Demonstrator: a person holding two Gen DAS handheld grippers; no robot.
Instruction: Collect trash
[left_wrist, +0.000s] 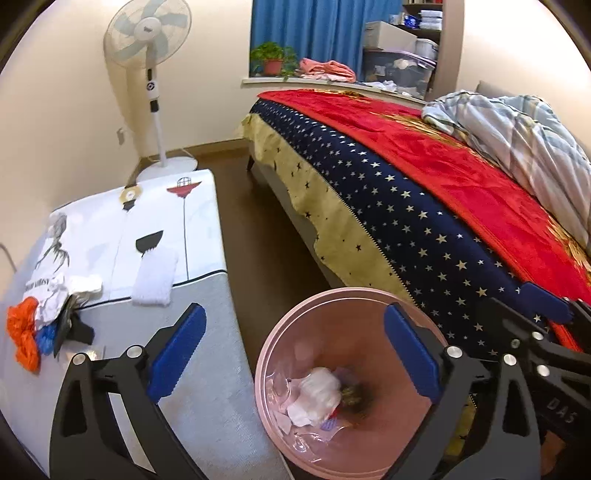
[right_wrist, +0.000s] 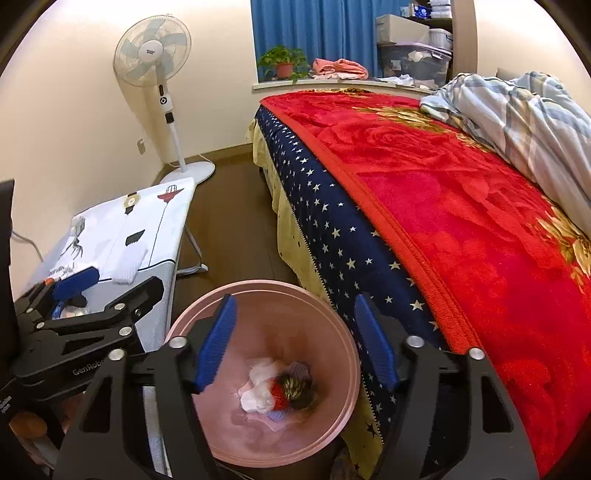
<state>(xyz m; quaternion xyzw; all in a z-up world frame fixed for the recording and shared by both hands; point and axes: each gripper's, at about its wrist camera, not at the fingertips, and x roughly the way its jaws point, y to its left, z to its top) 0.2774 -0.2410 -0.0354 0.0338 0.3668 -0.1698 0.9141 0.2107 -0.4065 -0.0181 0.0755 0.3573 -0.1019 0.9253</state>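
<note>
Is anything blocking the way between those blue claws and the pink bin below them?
Nothing visible does. The left gripper and right gripper are both open and empty above the mouth of the pink bin, which has no lid. Crumpled trash lies at its bottom.

"GenRobo" (cut off) on left gripper (right_wrist: 85, 295); "DAS" on right gripper (left_wrist: 554, 314).

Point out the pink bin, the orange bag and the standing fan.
pink bin (right_wrist: 343, 321): right wrist view, far rim.
orange bag (left_wrist: 24, 332): left wrist view, crumpled middle.
standing fan (left_wrist: 147, 29): left wrist view, head's hub.
</note>
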